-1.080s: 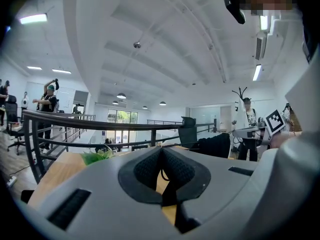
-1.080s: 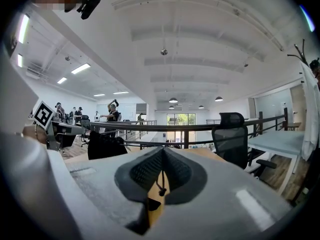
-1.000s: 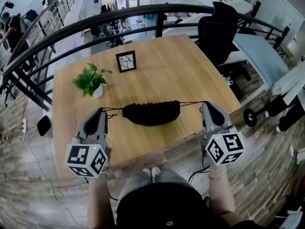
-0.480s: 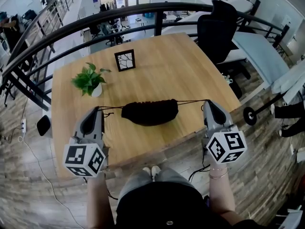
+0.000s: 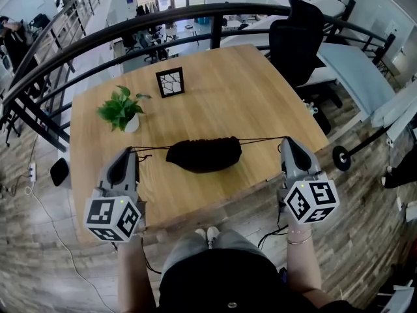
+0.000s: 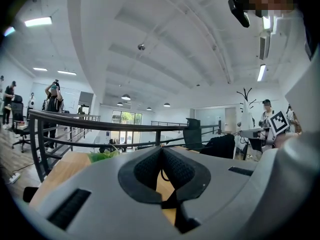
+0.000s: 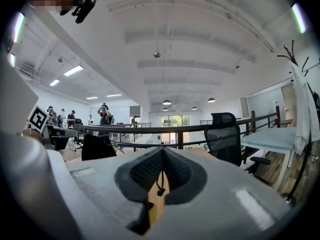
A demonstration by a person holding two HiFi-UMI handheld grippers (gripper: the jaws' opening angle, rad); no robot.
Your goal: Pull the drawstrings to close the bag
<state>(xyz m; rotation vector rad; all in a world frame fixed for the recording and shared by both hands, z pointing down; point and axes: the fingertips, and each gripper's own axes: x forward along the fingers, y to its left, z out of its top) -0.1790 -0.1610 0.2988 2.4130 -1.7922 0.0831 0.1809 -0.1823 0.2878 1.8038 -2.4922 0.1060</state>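
Note:
A black drawstring bag [image 5: 203,154] lies bunched on the wooden table [image 5: 247,90], between my two grippers. Thin black drawstrings run taut from its gathered top, one [image 5: 148,149] to the left and one [image 5: 262,138] to the right. My left gripper [image 5: 128,151] is shut on the left cord, which shows pinched between its pads [image 6: 162,174]. My right gripper [image 5: 287,140] is shut on the right cord, whose knotted end [image 7: 160,186] hangs between its pads. Both grippers point roughly level, away from me, near the table's front edge.
A small potted plant [image 5: 121,109] and a black picture frame [image 5: 171,82] stand at the table's far left. A black office chair [image 5: 296,41] sits beyond the far right corner. A dark railing [image 5: 195,15] curves behind the table.
The grippers have drifted slightly apart, the left one a little to the left. The bag's gathered top has become a bit narrower. Both cords stay taut.

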